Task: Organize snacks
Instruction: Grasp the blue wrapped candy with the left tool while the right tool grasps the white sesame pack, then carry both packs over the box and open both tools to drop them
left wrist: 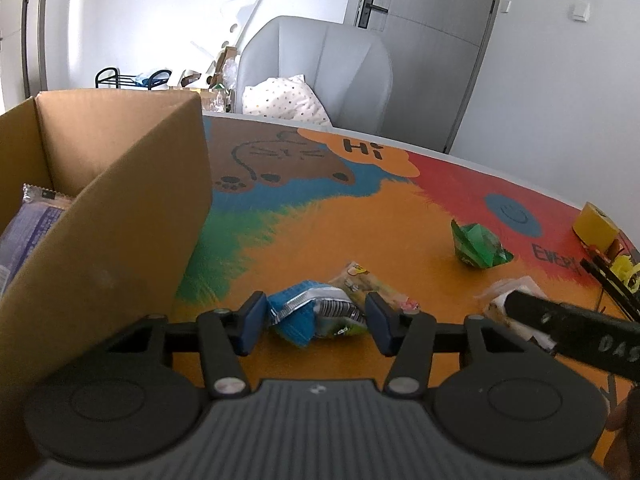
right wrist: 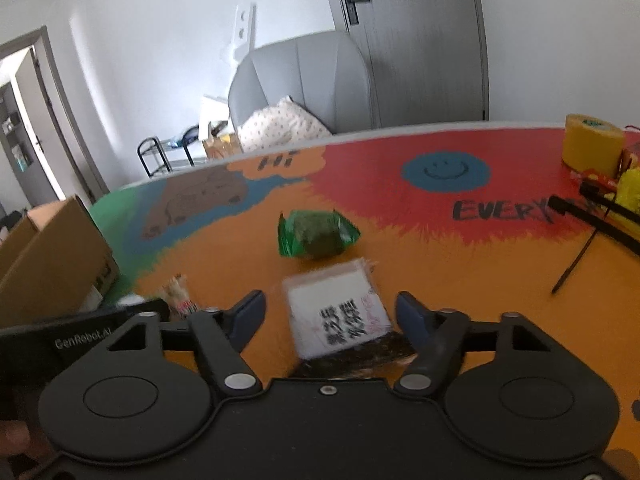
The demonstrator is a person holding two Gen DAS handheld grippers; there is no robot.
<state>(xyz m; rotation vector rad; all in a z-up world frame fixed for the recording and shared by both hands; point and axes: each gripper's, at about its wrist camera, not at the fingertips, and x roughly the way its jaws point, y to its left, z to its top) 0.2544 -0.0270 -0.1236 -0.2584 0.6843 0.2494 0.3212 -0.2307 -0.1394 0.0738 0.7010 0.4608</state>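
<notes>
My left gripper (left wrist: pixel 316 316) is low over the colourful tablecloth (left wrist: pixel 360 216), and its blue pads touch both sides of a crumpled blue snack packet (left wrist: pixel 304 312). A yellowish packet (left wrist: pixel 360 280) lies just behind it. My right gripper (right wrist: pixel 330 316) straddles a white packet with black print (right wrist: pixel 340 316); small gaps show between the pads and the packet. A green packet (right wrist: pixel 316 234) lies farther out on the cloth, also seen as the green packet (left wrist: pixel 476 248) in the left wrist view. The cardboard box (left wrist: pixel 120 200) stands at the left with a purple packet (left wrist: pixel 28 220) inside.
A yellow tape roll (right wrist: pixel 592 148) and thin black sticks (right wrist: pixel 572 272) lie at the table's right side. A grey armchair (left wrist: pixel 320 68) with a dotted cushion stands beyond the far edge. The left gripper's body (right wrist: pixel 60 340) sits close beside the right one.
</notes>
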